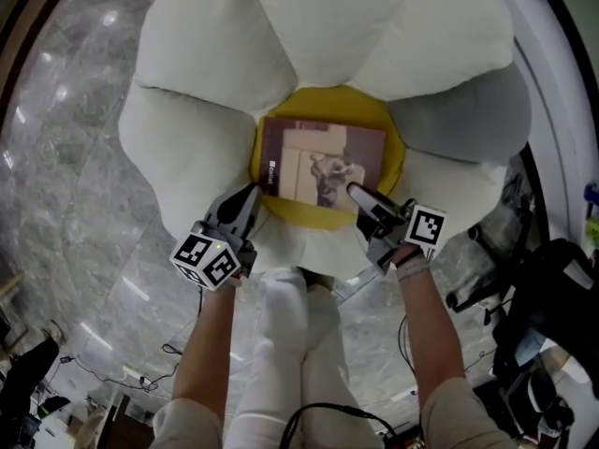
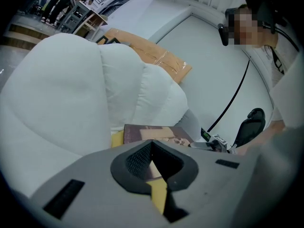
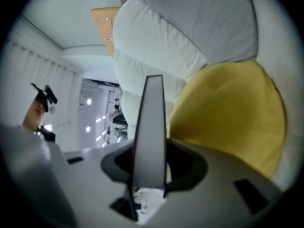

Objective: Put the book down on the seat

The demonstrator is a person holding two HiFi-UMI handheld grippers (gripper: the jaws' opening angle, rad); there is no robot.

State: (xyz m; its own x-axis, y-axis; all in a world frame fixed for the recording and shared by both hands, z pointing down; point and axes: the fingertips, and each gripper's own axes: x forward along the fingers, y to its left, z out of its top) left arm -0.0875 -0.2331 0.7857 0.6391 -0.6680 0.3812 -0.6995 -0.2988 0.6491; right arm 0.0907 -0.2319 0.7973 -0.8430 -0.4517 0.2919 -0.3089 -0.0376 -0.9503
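A brown book [image 1: 323, 162] hangs flat just over the yellow centre cushion [image 1: 328, 103] of a flower-shaped seat with white petals [image 1: 201, 50]. My right gripper [image 1: 354, 191] is shut on the book's near right corner. In the right gripper view the book's edge [image 3: 149, 127] stands between the jaws of the right gripper [image 3: 149, 175], with the yellow cushion [image 3: 228, 113] beside it. My left gripper [image 1: 253, 195] has its tips at the book's near left corner. In the left gripper view only a thin slit shows between the jaws of the left gripper [image 2: 154, 167], with the book [image 2: 156, 133] beyond.
A grey petal [image 1: 468, 120] lies at the seat's right. Grey marble floor [image 1: 65, 157] surrounds the seat, with cables [image 1: 173, 349] near my feet and dark equipment [image 1: 543, 325] at the right. A person [image 2: 266, 37] stands beyond the seat, near a brown carton [image 2: 152, 56].
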